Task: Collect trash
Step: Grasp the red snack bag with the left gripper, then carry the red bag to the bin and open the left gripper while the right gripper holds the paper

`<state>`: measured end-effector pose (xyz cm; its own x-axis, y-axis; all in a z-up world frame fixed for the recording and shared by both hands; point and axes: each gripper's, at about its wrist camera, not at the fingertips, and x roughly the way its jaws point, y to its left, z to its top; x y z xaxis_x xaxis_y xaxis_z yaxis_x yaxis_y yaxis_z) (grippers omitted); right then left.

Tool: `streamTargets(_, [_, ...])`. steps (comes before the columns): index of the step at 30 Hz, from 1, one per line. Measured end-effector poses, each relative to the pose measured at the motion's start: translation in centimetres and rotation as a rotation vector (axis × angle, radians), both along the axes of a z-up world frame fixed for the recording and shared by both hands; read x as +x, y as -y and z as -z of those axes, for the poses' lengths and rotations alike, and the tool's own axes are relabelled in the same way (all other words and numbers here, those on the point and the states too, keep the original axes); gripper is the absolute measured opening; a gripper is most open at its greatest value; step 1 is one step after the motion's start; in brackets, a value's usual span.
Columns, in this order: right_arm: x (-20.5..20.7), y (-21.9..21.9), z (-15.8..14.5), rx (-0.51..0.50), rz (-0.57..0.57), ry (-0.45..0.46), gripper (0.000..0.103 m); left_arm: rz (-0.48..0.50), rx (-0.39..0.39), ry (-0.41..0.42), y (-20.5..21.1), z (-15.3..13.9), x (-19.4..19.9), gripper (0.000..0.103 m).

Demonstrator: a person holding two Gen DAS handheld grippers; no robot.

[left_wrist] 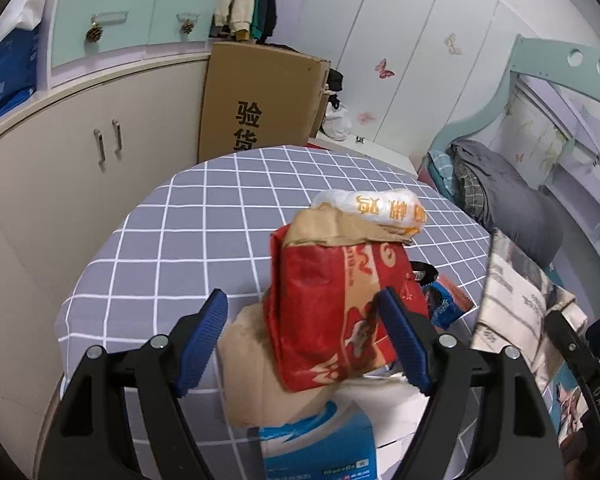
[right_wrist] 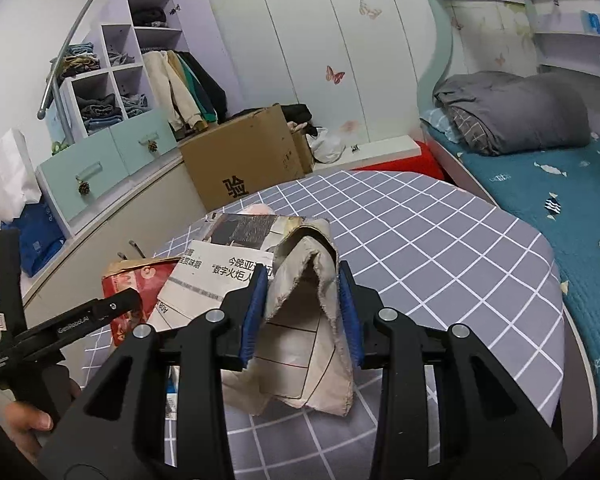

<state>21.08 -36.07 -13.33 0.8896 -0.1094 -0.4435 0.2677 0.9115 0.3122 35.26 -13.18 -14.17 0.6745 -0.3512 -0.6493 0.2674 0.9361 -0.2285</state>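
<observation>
Right wrist view: right gripper clamps folded newspaper; left gripper, at nine o'clock, stands wide around a red bag.

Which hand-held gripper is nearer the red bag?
Left. The left hand-held gripper has the red bag between its open fingers; the right hand-held gripper, shut on folded newspaper, sits beside it.

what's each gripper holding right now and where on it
The right gripper pinches a folded beige cloth near its upper fold. The left gripper is open around a red paper bag, not clamping it.
</observation>
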Motion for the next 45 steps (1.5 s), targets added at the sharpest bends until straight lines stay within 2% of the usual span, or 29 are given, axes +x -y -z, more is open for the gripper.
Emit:
streamTargets(2, [0.3, -0.1, 0.2, 0.002, -0.006, -0.010, 0.035, 0.010, 0.034, 0.016, 0.5, -0.1, -0.1, 0.075])
streamTargets(4, [0.5, -0.3, 0.4, -0.005, -0.008, -0.019, 0.035, 0.035, 0.030, 0.024, 0.7, -0.2, -0.4, 0.054])
streamTargets(5, [0.7, -0.4, 0.4, -0.005, -0.009, -0.025, 0.035, 0.040, 0.029, 0.029, 0.8, -0.3, -0.6, 0.050])
streamTargets(6, [0.7, -0.4, 0.4, -0.003, -0.010, -0.027, 0.035, 0.044, 0.027, 0.031, 0.8, -0.4, -0.7, 0.040])
streamTargets(7, [0.7, -0.5, 0.4, -0.005, -0.007, -0.028, 0.035, 0.057, 0.019, 0.037, 0.9, -0.5, -0.9, 0.034])
streamTargets(10, [0.6, -0.8, 0.0, -0.017, 0.000, -0.030, 0.035, 0.071, -0.009, 0.039, 0.6, -1.0, -1.8, 0.024])
streamTargets(13, [0.1, -1.2, -0.5, -0.027, 0.007, -0.023, 0.035, 0.095, -0.081, 0.039, -0.1, -1.7, -2.7, 0.019])
streamTargets(18, [-1.5, -1.7, -2.0, -0.040, 0.016, 0.004, 0.035, 0.146, -0.192, 0.052, -1.6, -3.2, -4.9, 0.016])
streamTargets(22, [-2.6, -3.2, -3.6, -0.066, 0.006, 0.035, 0.035, 0.138, -0.245, 0.110, -4.0, -5.0, -7.2, 0.015])
streamTargets(28, [-2.9, -7.4, -5.3, -0.099, -0.066, 0.060, 0.035, 0.045, -0.276, 0.190, -9.8, -6.9, -10.2, 0.015])
streamTargets(34, [-1.6, -15.4, -6.1, -0.145, -0.229, 0.062, 0.035, -0.138, -0.247, 0.262, -18.3, -7.5, -13.5, 0.015])
streamTargets(39, [0.7, -24.0, -4.8, -0.189, -0.387, 0.029, 0.035, -0.308, -0.170, 0.242, -25.1, -5.6, -14.8, 0.015])
streamTargets(45, [3.4, -33.1, -0.7, -0.239, -0.550, -0.061, 0.035, -0.469, -0.119, 0.077, -32.5, 0.8, -13.1, 0.015])
